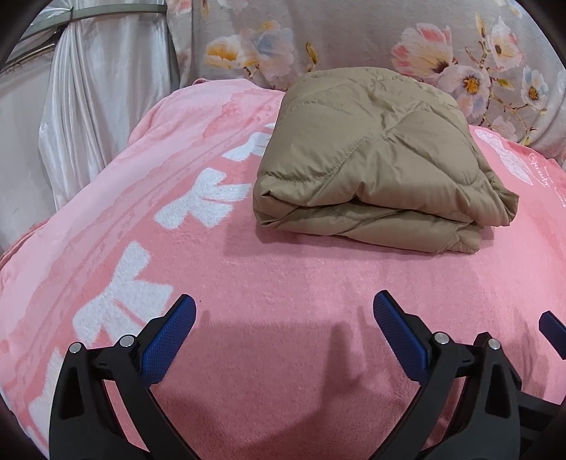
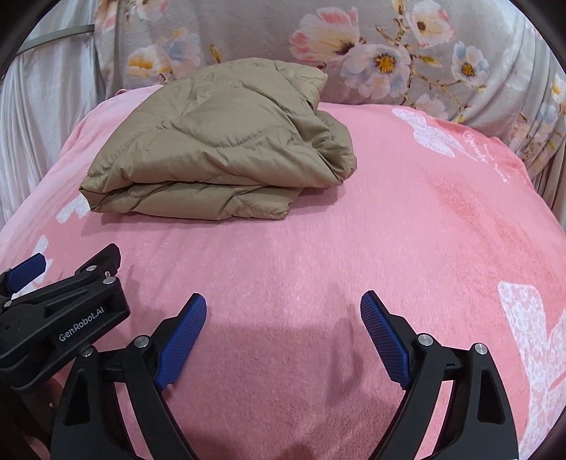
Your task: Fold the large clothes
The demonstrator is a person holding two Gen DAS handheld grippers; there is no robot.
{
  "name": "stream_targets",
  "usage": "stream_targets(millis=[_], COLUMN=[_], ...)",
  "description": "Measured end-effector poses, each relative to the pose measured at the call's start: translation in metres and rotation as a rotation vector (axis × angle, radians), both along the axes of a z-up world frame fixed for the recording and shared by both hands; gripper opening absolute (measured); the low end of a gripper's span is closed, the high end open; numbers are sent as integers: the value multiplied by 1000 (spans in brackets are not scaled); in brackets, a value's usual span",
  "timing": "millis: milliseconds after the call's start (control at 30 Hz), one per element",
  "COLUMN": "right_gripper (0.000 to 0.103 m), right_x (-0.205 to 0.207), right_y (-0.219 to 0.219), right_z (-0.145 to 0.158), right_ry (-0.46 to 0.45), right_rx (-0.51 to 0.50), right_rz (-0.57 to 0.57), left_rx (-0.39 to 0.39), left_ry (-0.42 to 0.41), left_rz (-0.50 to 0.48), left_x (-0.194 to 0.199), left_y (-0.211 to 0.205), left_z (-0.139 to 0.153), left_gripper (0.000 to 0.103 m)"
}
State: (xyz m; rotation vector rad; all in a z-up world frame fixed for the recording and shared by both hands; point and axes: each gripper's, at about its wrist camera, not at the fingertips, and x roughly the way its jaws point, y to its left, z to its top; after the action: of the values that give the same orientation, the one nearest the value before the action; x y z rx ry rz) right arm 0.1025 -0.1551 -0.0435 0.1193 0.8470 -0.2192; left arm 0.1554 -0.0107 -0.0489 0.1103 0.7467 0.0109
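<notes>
The tan quilted padded jacket [image 1: 371,155], folded into a compact bundle, lies on the far part of the pink fleece blanket with white bow prints [image 1: 283,269]. The left claw [image 1: 284,320] and right claw [image 2: 283,320] stand released, empty, above bare blanket near the jacket. A grey floral cushion [image 2: 247,32] lies beyond.

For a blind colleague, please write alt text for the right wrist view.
A tan quilted jacket lies folded on a pink blanket, untouched. The right gripper is open and empty above the blanket in the foreground, the left gripper partly visible at the left edge. Grey floral bedding lies behind.
</notes>
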Motion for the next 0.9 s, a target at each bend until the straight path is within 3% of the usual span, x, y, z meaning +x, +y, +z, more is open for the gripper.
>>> stream_targets(millis=[500,733,900], right_gripper=[87,87,87], right_x=[-2,-7,-8], right_y=[-4,-15,-11], right_z=[-1,1,3], right_ry=[-16,-44,-50], right_rx=[28,79,67], right_rz=[-12,-41,-30], left_rx=[-1,94,83], left_ry=[-11,-18,-14], left_rz=[10,-32,-23], left_x=[-3,-11,-10], left_y=[3,-13,-10], left_z=[2,0,0], left_gripper=[98,98,98])
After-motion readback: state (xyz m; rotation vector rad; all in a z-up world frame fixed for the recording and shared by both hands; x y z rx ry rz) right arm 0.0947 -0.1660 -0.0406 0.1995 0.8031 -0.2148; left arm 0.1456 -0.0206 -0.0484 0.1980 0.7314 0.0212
